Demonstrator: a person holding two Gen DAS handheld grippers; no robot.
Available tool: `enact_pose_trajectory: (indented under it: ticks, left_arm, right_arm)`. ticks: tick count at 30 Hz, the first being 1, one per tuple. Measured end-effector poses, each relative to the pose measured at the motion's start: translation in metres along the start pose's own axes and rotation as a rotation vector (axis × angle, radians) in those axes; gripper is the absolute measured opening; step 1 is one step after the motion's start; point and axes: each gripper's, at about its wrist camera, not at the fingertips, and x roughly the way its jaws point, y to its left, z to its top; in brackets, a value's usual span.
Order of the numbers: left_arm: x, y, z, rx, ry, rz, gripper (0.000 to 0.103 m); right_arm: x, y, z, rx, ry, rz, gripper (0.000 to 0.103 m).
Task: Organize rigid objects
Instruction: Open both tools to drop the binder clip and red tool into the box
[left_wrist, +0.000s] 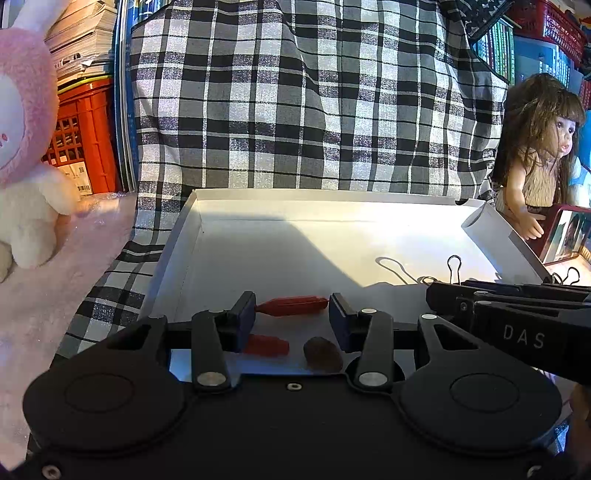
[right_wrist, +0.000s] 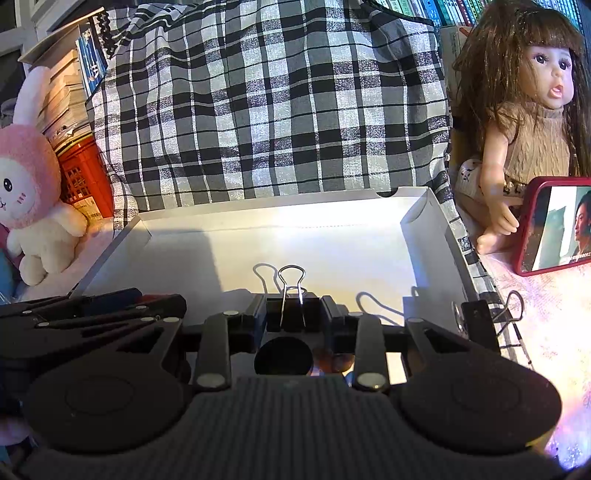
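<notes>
A shallow white box (left_wrist: 258, 251) (right_wrist: 332, 236) lies on a plaid cloth. My left gripper (left_wrist: 291, 317) is open over its near left part. Between its fingers lie a red screwdriver handle (left_wrist: 291, 305), a second red piece (left_wrist: 266, 345) and a brown oval object (left_wrist: 323, 353). My right gripper (right_wrist: 293, 314) is shut on a black binder clip (right_wrist: 291, 312), held low over the box with its wire handles (right_wrist: 291, 280) upright. The right gripper also shows in the left wrist view (left_wrist: 517, 314). A round black object (right_wrist: 283, 356) lies under the clip.
A second black binder clip (right_wrist: 480, 321) is clipped on the box's right wall. A red-cased phone (right_wrist: 554, 225) leans by a doll (right_wrist: 528, 110) at the right. A pink plush rabbit (right_wrist: 29, 199) and a red crate (left_wrist: 85, 136) stand at the left.
</notes>
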Motion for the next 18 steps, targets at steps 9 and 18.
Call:
enact_pose_trajectory:
  ticks: [9,18]
  left_arm:
    - [-0.0008,0.0020,0.0001,-0.010,-0.002,0.001,0.042]
    - [-0.0023,0.0024,-0.0006,-0.033,-0.009,0.005,0.051]
  right_arm:
    - [-0.0007,0.0001,0.0001,-0.004,-0.004,0.002,0.039]
    - [-0.0039,-0.0014,-0.0012,-0.003,-0.017,-0.003,0.058]
